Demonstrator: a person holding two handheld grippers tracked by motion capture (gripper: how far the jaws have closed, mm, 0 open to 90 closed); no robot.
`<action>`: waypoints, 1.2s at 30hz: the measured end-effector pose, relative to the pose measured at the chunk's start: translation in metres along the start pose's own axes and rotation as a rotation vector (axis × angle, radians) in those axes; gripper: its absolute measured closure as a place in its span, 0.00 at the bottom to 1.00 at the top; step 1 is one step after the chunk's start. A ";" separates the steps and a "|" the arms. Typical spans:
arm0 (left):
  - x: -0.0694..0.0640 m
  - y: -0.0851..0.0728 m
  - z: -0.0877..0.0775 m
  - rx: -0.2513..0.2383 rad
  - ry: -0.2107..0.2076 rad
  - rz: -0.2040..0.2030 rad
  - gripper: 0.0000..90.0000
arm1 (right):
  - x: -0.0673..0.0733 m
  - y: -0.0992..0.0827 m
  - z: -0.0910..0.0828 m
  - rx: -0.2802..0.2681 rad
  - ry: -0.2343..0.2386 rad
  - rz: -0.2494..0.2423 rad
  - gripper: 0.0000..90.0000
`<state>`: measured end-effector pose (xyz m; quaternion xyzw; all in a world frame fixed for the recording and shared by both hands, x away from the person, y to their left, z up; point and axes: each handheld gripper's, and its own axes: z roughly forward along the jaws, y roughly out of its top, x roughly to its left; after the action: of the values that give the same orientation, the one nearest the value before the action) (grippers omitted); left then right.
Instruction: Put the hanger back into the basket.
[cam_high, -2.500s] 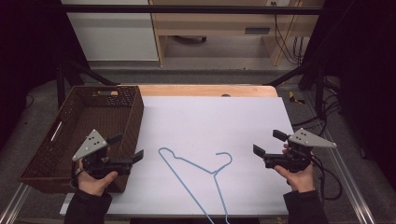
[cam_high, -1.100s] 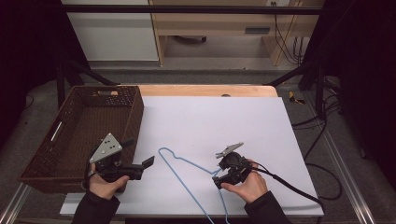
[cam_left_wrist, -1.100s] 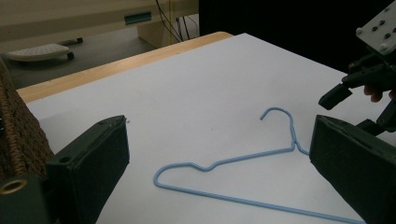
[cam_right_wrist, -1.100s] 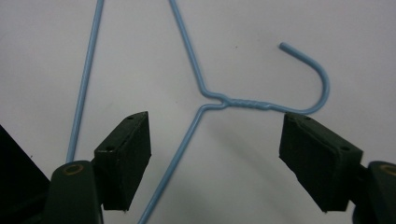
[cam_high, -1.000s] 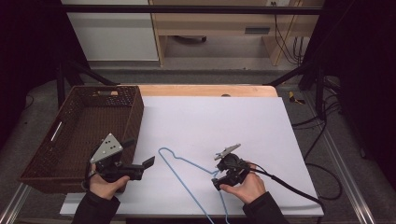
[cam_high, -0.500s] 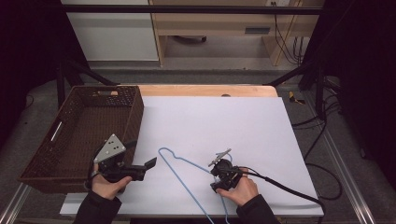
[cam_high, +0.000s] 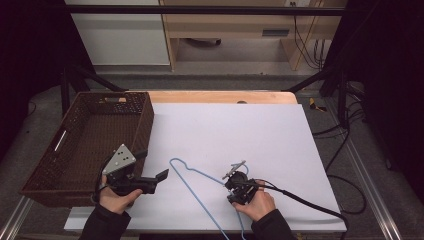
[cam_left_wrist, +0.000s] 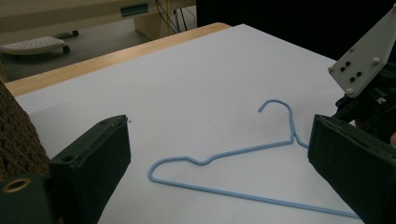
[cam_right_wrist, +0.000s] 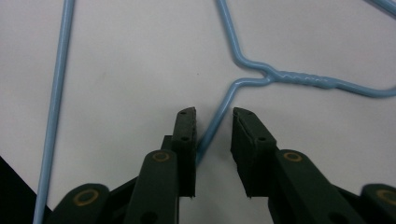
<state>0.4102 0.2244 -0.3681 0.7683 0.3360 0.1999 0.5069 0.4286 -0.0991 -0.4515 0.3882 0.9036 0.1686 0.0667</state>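
Closing on the thin light-blue wire hanger, the right gripper has its two black jaws set narrow, one on each side of the hanger's sloping shoulder wire just below the twisted neck. They have just been closing, but a small gap is visible between the pads and the wire, so I judge the grasp is not yet made. The hanger lies flat on the white table sheet, near the front edge, between the two hands, and nothing is lifted.

What is left, as I judge it: to finish the pinch, to raise the hanger, and probably to carry it toward the dark brown woven basket at the left side, which looks empty. This last part is only my guess.

The left gripper hovers just beside the basket's near corner with its jaws wide and nothing between them; its own view looks across the hanger toward the other hand.

For moving there is much free sheet behind the hanger. The lower bar of the hanger runs close to the front edge of the table, so it could slip off there.
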 end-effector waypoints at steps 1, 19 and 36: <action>0.000 0.000 0.000 0.000 0.000 0.000 0.06 | -0.001 0.000 0.000 0.000 0.005 0.002 0.80; -0.002 0.000 0.000 0.008 0.004 0.002 0.07 | -0.006 0.002 -0.001 0.027 0.016 0.049 0.92; -0.003 0.000 0.002 0.013 0.003 0.005 0.07 | -0.012 0.002 -0.002 0.035 -0.001 0.041 0.95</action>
<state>0.4095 0.2209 -0.3694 0.7719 0.3363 0.2001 0.5010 0.4380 -0.1072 -0.4490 0.4079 0.8981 0.1540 0.0570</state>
